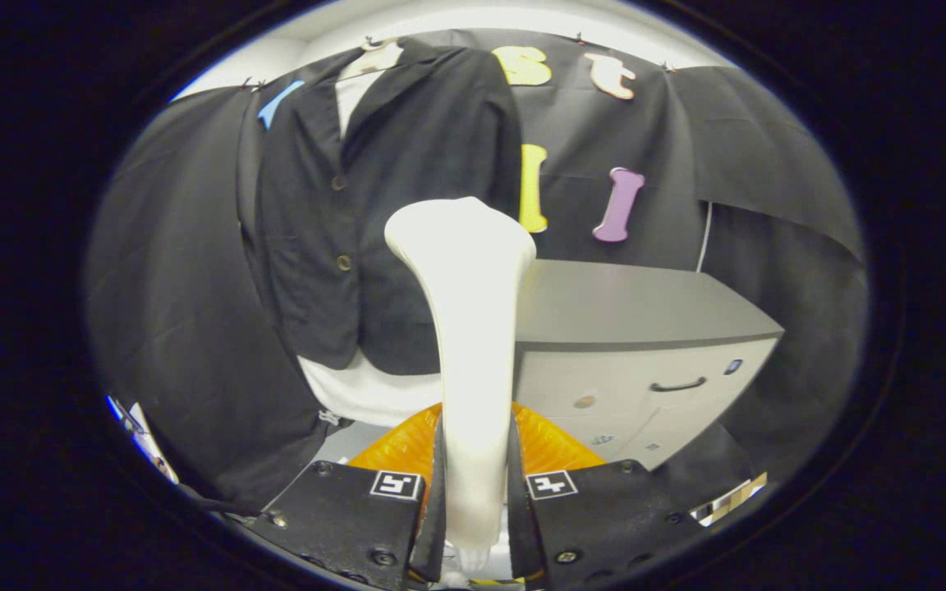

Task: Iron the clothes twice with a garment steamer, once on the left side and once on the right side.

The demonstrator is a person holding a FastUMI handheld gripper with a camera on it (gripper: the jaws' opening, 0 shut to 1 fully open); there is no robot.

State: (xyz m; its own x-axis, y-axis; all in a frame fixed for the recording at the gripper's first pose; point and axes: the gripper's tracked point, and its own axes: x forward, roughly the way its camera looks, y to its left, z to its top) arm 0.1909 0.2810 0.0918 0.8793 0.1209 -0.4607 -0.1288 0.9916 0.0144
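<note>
A white garment steamer (469,328) stands upright between my fingers, and my gripper (473,484) is shut on its handle. Its wide head rises ahead of me at about the jacket's lower half. A dark buttoned jacket (374,205) over a white shirt hangs on the booth wall beyond the steamer, slightly to its left. The steamer head covers part of the jacket's right side, and I cannot tell whether it touches the cloth. The white shirt hem (366,394) shows under the jacket.
A grey drawer cabinet (645,353) with a dark handle stands just right of the steamer. An orange ribbed thing (551,447) lies low behind the fingers. Black cloth covers the wall on both sides.
</note>
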